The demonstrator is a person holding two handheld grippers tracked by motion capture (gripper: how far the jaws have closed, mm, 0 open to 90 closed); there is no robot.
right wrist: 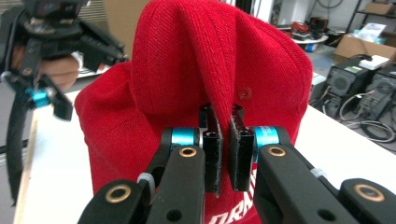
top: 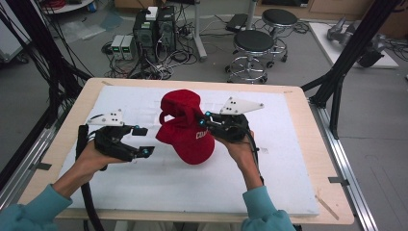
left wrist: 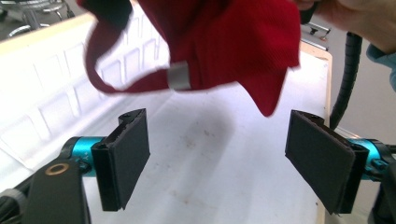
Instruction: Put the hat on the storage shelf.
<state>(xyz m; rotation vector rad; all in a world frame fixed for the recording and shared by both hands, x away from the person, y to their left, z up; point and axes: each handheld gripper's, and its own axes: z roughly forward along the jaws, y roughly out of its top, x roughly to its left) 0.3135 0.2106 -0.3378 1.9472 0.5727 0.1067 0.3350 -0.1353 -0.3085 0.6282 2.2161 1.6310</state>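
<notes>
the red cap (top: 185,127) is being held up above the white mat (top: 288,159) by a fold pinched in the right gripper (right wrist: 223,140), while the left gripper (left wrist: 217,158), spread wide just beside the cap, is best being closed on the strap (left wrist: 140,86).

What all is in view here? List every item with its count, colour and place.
Red fabric baseball cap: one, red with white lettering, held above the table's middle.
White foam mat: one, white, covering the tabletop.
Light wooden table: one, pale wood, under the mat.
Round black stools: two, black seats, floor beyond the table.
Dark computer towers: two, floor beyond the table.
Left gripper: one, black, open, beside the cap.
Right gripper: one, black, clamped on cap fabric.
Teal sleeves: two, bottom edge.
</notes>
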